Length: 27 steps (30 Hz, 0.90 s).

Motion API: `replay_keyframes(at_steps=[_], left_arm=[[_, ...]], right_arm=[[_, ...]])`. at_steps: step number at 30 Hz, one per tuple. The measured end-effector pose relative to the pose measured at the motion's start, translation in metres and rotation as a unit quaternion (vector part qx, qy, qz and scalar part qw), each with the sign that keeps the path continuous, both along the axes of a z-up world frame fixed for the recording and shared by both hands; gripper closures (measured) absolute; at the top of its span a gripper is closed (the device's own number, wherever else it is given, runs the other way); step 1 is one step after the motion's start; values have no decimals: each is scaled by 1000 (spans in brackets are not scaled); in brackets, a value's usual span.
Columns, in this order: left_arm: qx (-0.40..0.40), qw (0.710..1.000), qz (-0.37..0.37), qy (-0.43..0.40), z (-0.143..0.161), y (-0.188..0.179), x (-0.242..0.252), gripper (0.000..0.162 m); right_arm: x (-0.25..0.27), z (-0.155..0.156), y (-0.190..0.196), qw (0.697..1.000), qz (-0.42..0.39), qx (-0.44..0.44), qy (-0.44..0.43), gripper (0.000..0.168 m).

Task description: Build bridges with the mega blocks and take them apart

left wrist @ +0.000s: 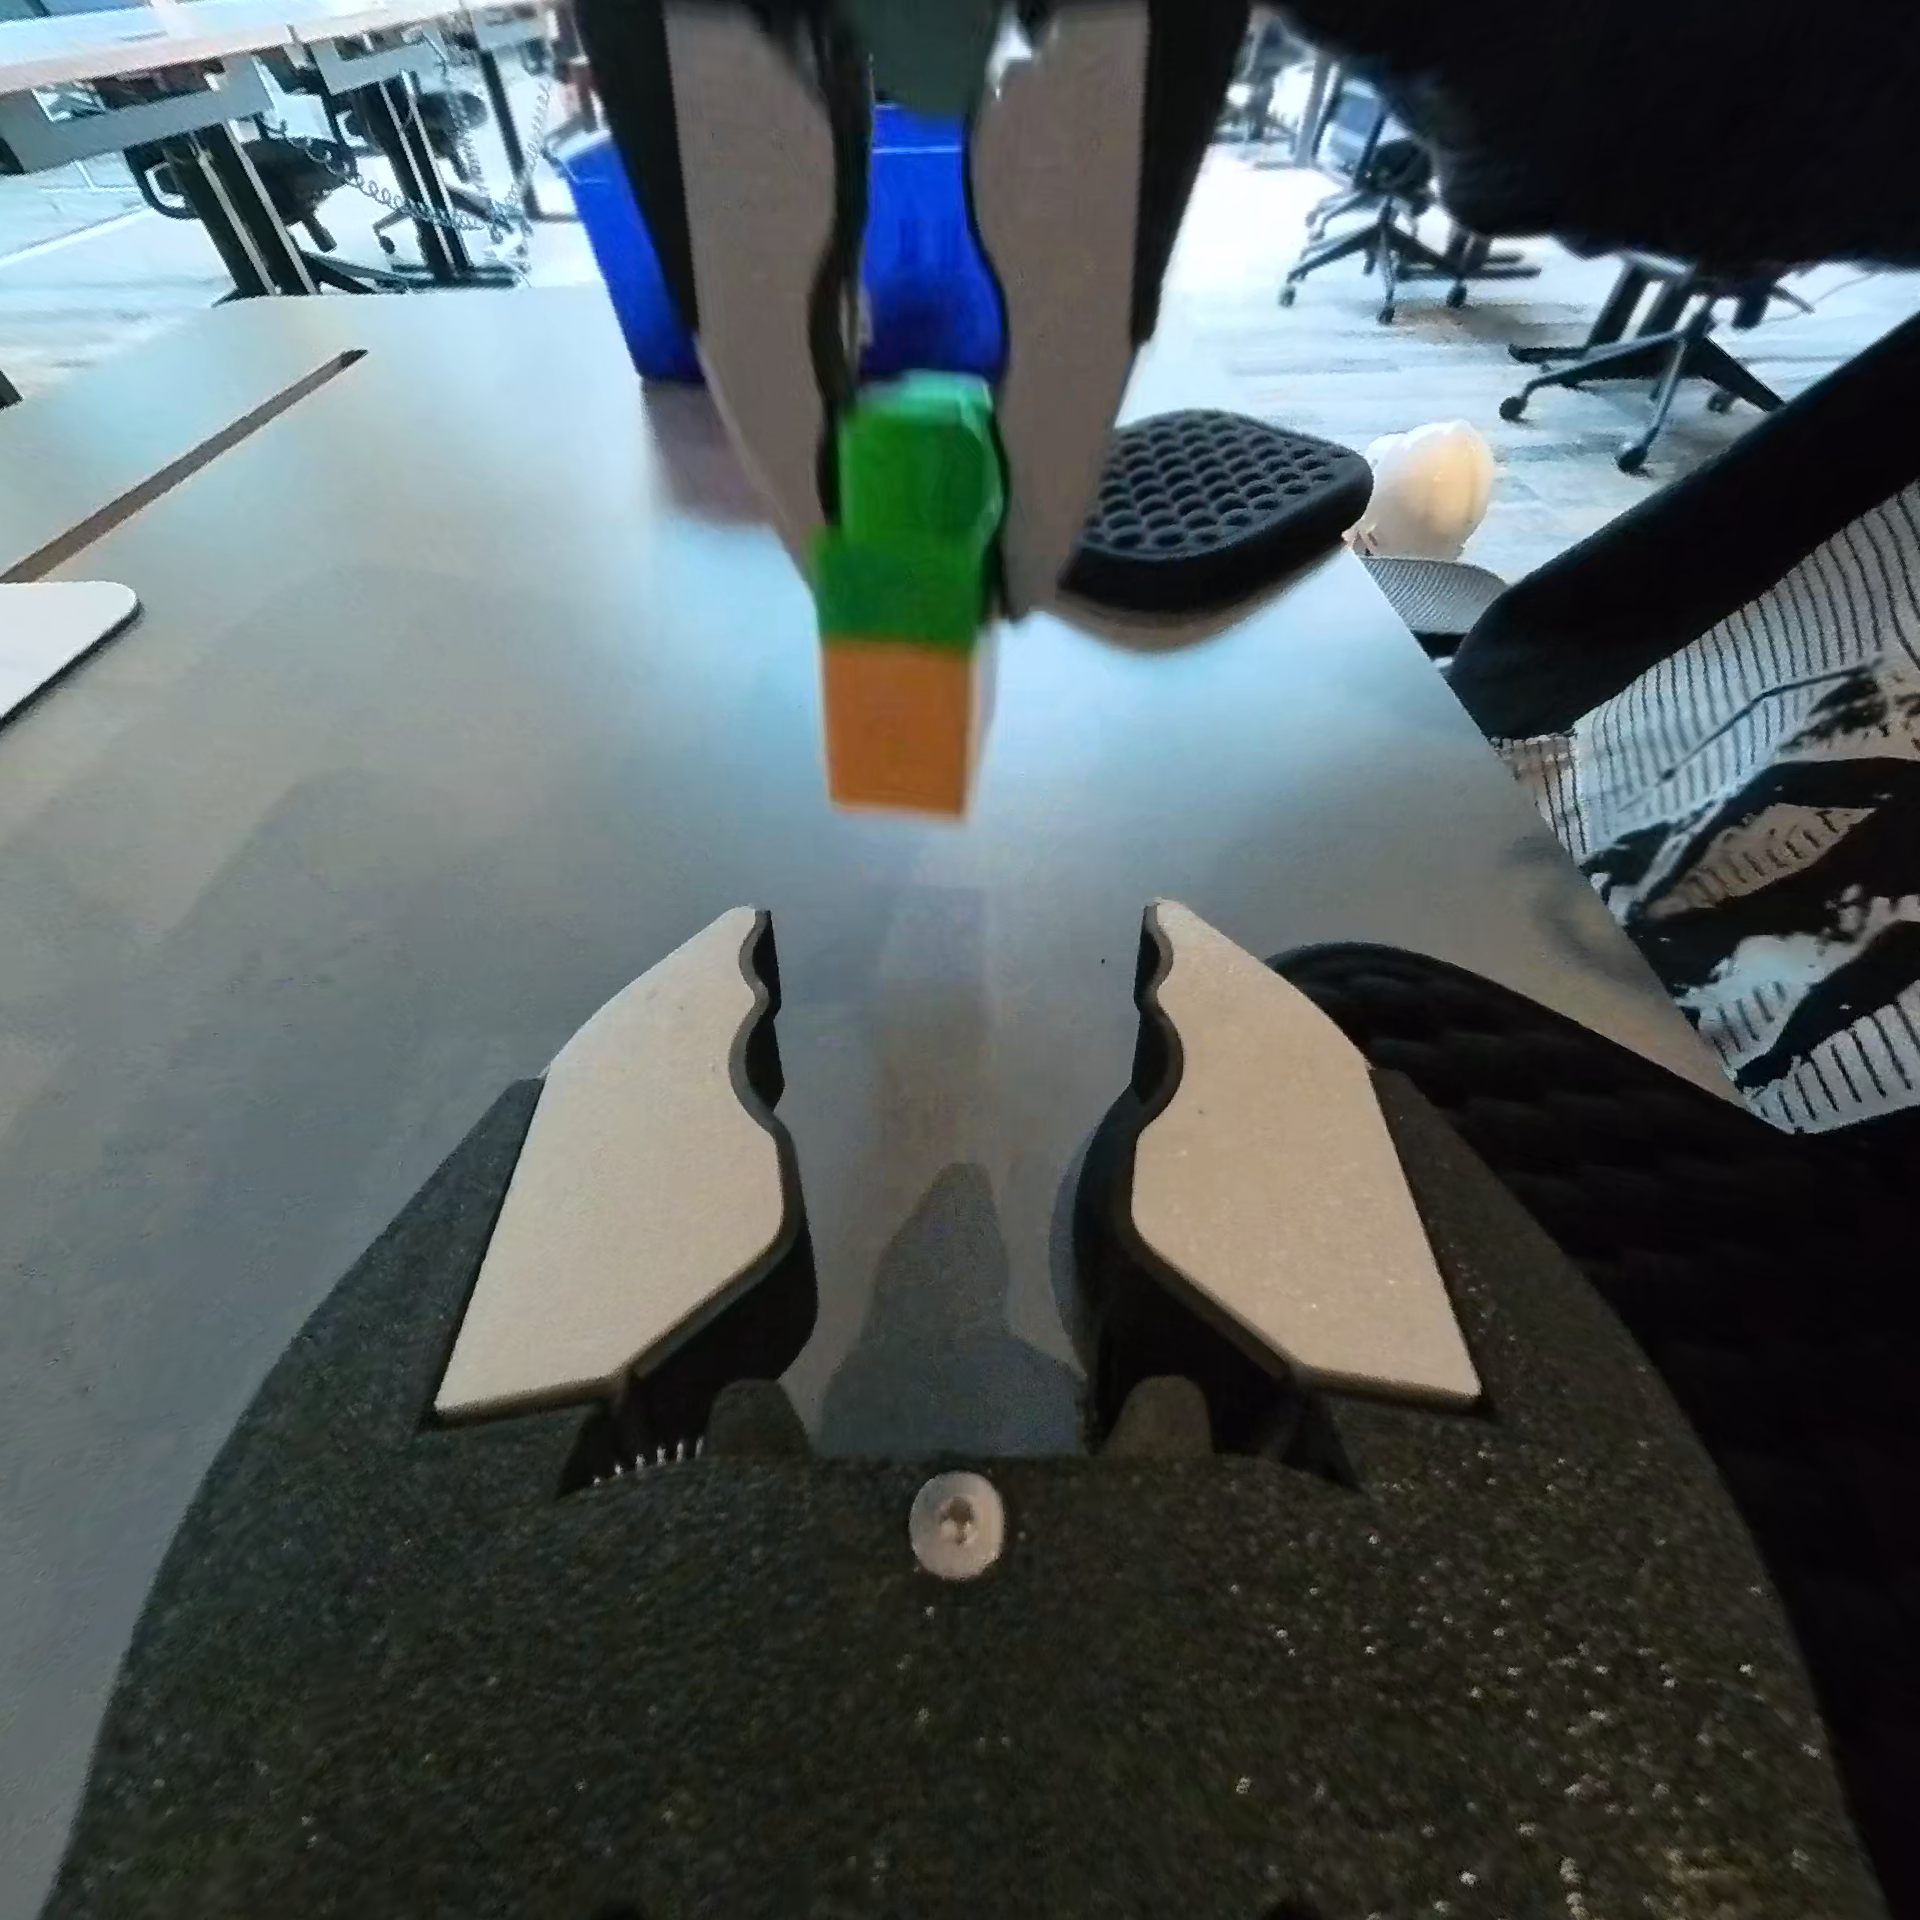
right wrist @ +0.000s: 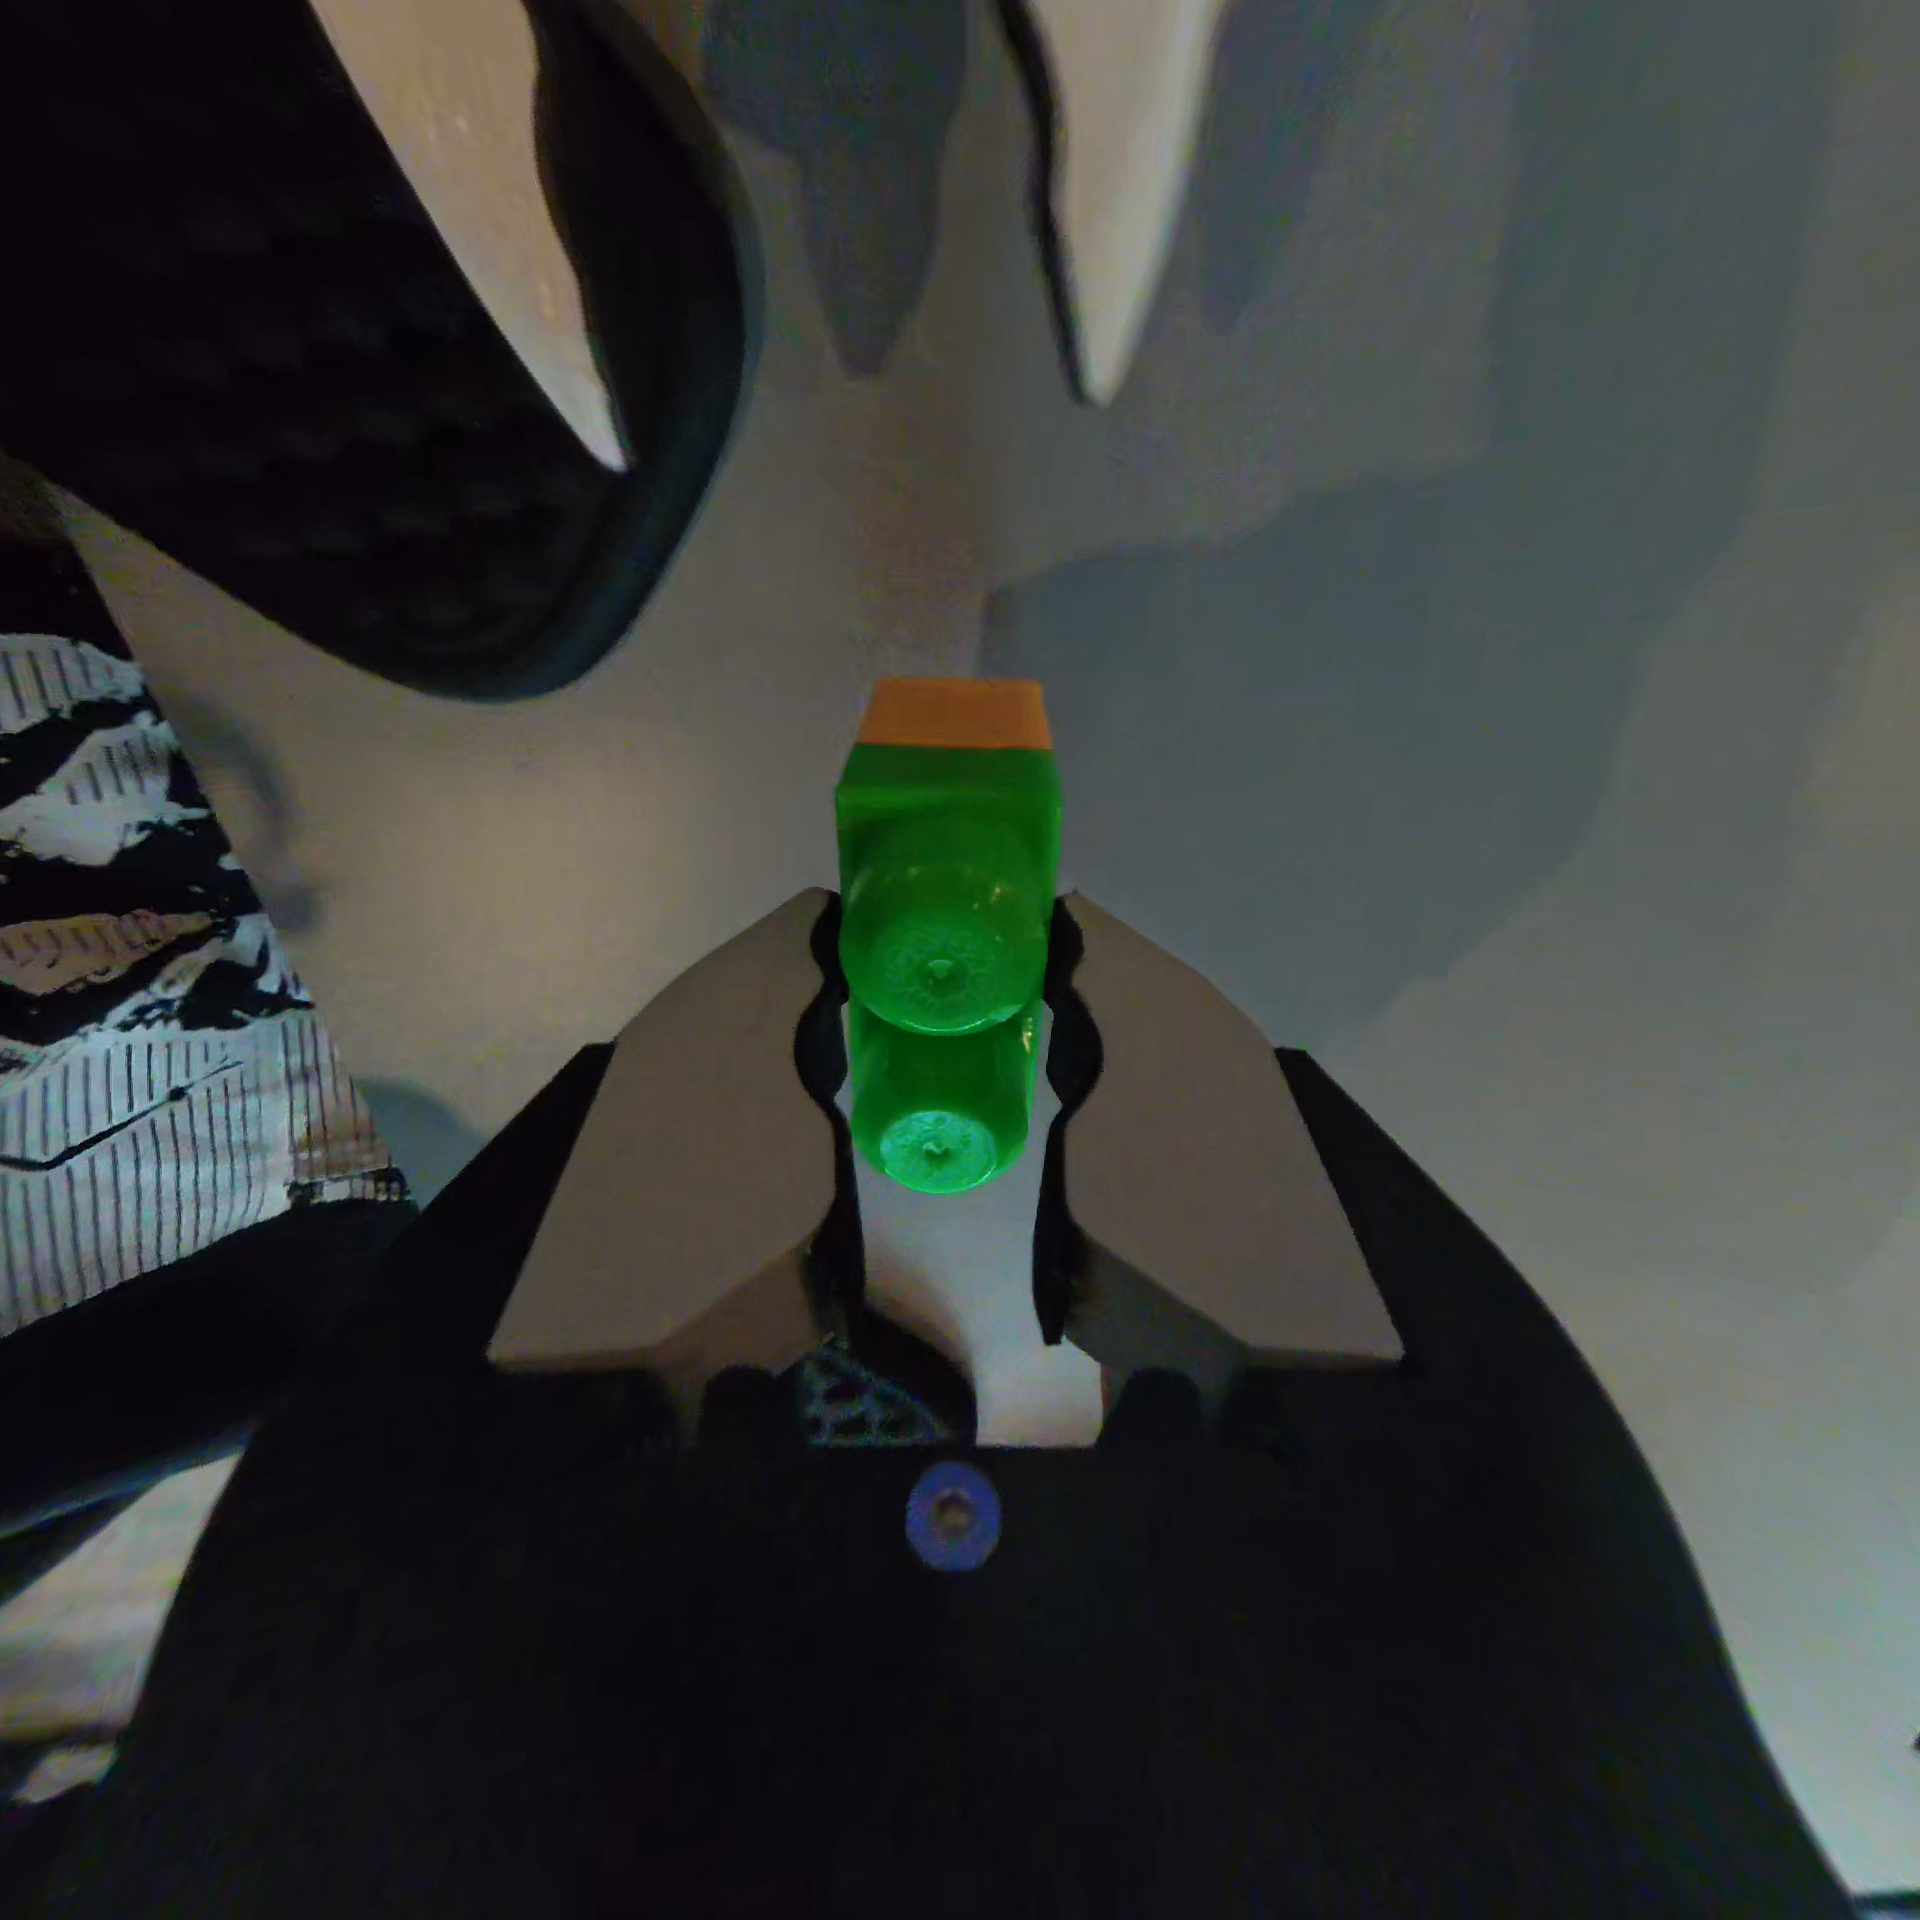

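Observation:
My right gripper [right wrist: 943, 904] is shut on a green block [right wrist: 945, 914] with two studs facing the camera. An orange block [right wrist: 954, 715] is joined to its far side. In the left wrist view the right gripper [left wrist: 914, 582] hangs down from above, holding the green block [left wrist: 909, 520] with the orange block [left wrist: 899, 743] under it, above the grey table [left wrist: 364, 831]. My left gripper [left wrist: 956, 920] is open and empty, just in front of and below the held blocks. In the right wrist view the left gripper [right wrist: 852, 426] is open beyond the blocks.
A blue bin [left wrist: 914, 229] stands behind the table's far edge. A black mesh chair armrest [left wrist: 1216, 488] lies at the table's right edge, and a person's striped clothing [left wrist: 1745, 852] is beside it. A white flat object [left wrist: 52, 634] sits at the left. Office chairs stand farther off. One gripper's finger ends stand about 8 cm off the other's.

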State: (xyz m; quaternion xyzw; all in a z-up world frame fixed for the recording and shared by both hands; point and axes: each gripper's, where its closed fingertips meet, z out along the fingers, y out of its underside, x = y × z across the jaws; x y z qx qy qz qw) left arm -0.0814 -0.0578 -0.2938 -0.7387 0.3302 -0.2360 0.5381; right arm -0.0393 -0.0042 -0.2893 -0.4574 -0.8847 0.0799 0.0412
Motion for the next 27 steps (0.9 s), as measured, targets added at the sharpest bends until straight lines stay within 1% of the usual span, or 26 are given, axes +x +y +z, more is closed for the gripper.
replay_keyframes(at_steps=[3,6,9,12,16,19,22,27], left_arm=[[-3,1000,1,-4,0,0,-1,96],[-2,1000,2,-6,1,1,-1,96],[-1,1000,3,-15,3,0,-2,95],[1,1000,5,-23,5,1,-4,94],[3,1000,3,-27,6,0,-4,93],[4,999,5,-50,10,0,-7,93],[9,997,9,-71,15,0,-11,94],[16,997,11,-79,18,0,-12,94]], right_arm=[[28,43,47,998,-60,12,20,132],[78,80,116,986,-158,45,28,133],[145,103,188,960,-270,73,17,132],[218,114,251,922,-375,93,2,133],[300,113,305,872,-480,91,-17,133],[343,103,330,844,-525,97,-42,133],[371,89,353,820,-563,95,-51,133],[395,51,377,800,-590,78,-72,133]])
